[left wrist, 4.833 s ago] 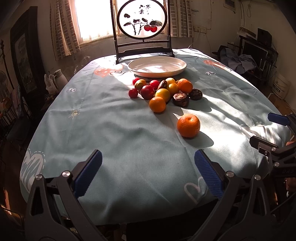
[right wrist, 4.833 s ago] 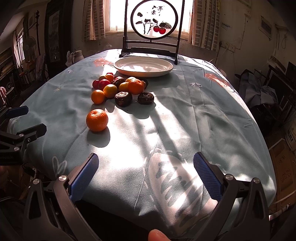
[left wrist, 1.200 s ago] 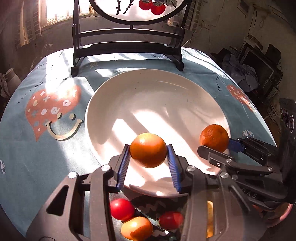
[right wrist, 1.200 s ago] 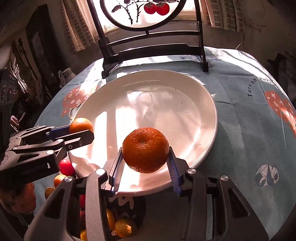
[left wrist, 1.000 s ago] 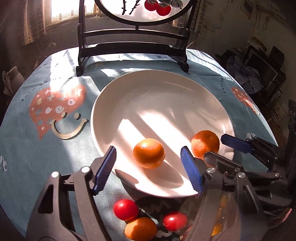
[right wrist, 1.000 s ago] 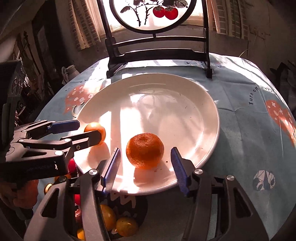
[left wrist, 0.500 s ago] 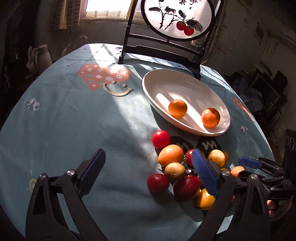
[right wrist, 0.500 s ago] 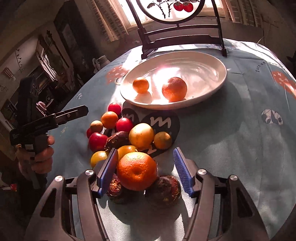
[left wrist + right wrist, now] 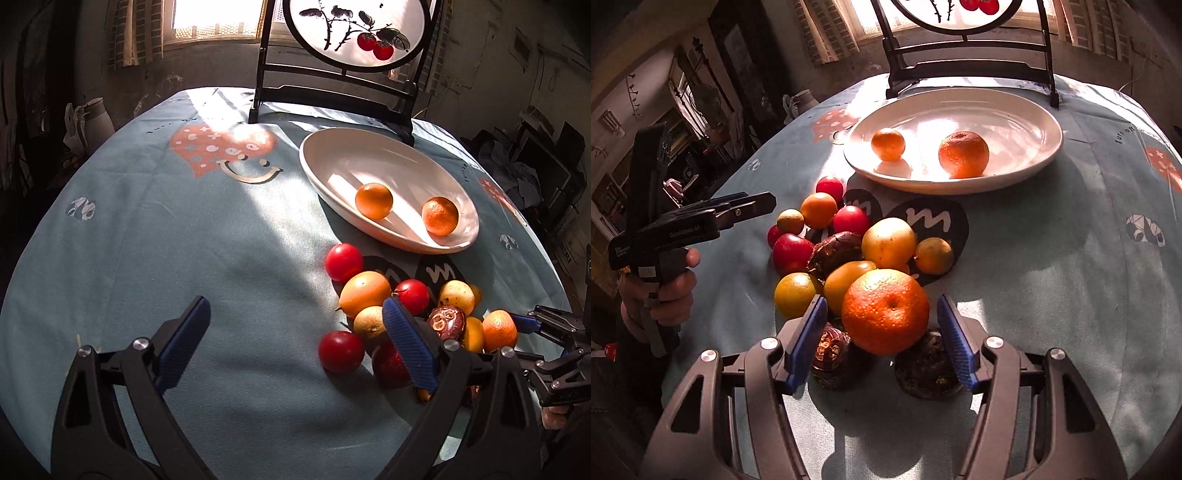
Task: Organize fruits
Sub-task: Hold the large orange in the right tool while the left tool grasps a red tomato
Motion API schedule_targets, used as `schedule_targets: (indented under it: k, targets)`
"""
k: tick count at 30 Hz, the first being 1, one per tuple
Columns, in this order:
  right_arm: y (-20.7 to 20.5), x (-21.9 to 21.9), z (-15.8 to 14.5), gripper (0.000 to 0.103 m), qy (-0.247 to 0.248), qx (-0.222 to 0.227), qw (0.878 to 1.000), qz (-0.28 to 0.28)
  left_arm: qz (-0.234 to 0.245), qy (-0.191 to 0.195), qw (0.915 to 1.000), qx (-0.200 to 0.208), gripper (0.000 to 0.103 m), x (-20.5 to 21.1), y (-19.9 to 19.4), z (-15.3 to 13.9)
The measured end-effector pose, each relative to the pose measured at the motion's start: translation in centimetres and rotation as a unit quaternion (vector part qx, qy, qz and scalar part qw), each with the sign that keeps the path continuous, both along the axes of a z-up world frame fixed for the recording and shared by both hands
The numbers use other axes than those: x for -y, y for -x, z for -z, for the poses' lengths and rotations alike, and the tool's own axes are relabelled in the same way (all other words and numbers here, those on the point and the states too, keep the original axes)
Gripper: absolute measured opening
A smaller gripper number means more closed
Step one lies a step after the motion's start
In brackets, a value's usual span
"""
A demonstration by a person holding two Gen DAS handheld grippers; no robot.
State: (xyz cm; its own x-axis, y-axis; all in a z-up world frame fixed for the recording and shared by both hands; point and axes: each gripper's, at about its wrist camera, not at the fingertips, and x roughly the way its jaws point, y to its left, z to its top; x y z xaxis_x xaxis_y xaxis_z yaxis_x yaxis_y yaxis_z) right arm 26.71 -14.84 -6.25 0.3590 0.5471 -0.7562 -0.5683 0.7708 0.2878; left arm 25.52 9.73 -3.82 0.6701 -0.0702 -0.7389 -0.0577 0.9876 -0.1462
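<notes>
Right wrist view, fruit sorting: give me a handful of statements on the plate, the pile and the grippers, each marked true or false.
1. Two orange fruits lie on the white plate. True.
2. The right gripper is clamped on the large orange. False: its pads stand on either side, with gaps showing.
3. The left gripper holds a red fruit. False: it is open and empty over the cloth.
4. Two dark wrinkled fruits sit nearest the right gripper. True.
5. The pile sits on the plate. False: it lies on the tablecloth.

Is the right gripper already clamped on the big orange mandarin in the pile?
No. In the right wrist view the right gripper straddles the big orange mandarin, with gaps showing between both blue pads and the fruit.
</notes>
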Motion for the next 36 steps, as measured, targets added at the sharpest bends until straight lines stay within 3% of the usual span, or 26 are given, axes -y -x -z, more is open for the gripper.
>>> schedule_targets:
  k: [10,17,20,24,28,30,36]
  targets:
    - [-0.1,0.1,0.2,0.046,0.001,0.004,1.0,-0.002,-0.002,-0.001,1.0,-0.001,0.096,-0.9,0.3,-0.2]
    - [-0.3,1.1,-0.5,0.044,-0.029,0.005,0.999,0.019,0.123,-0.003,0.9923,0.014,0.094,-0.3,2.2,-0.4]
    - [-0.5,1.1,-0.3,0.044,-0.022,0.003,0.999,0.026,0.158,-0.011,0.9873,0.001,0.079,0.6,2.4,0.3]
    - [-0.6,1.1,-0.1,0.044,-0.017,-0.001,0.999,0.031,0.167,-0.02,0.9857,-0.013,0.06,1.2,2.1,1.2]
    - [-0.6,1.2,-0.1,0.044,-0.015,0.0,0.999,0.033,0.162,-0.029,0.9863,-0.011,0.055,1.3,1.9,1.6]
    - [-0.6,1.2,-0.1,0.044,-0.014,0.001,0.999,0.034,0.161,-0.028,0.9865,-0.013,0.046,1.3,1.8,1.8]
    - [-0.6,1.2,-0.3,0.044,-0.013,0.002,0.999,0.037,0.17,-0.029,0.985,-0.015,0.042,1.7,1.6,2.1]
